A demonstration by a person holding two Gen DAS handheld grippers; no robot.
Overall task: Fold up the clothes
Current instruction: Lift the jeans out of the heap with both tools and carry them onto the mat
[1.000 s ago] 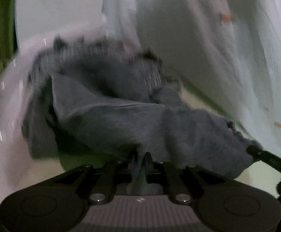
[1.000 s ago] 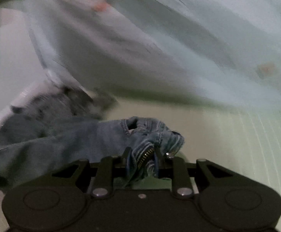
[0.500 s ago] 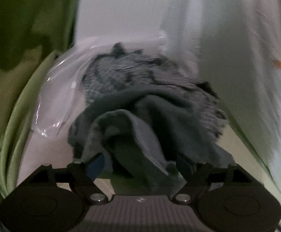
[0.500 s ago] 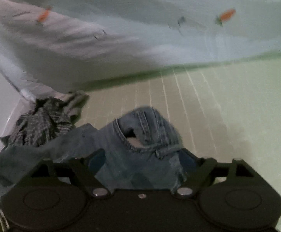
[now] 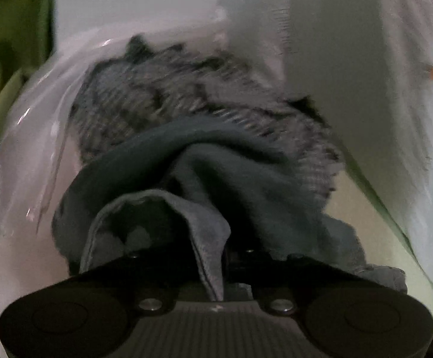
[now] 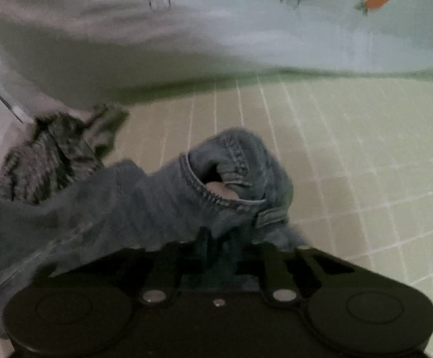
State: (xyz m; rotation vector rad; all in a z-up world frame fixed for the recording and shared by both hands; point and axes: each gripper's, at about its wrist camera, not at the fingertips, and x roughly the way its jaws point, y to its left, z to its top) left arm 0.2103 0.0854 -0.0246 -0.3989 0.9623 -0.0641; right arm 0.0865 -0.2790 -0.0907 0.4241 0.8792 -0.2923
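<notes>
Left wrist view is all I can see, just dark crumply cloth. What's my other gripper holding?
Observer: The right gripper looks shut on the blue jeans, near the waistband.
Operator: Is there a pocket?
Observer: Yes, a front pocket gapes open, with a belt loop beside it.
Operator: What's underneath them?
Observer: A pale green sheet with thin white grid lines.
</notes>
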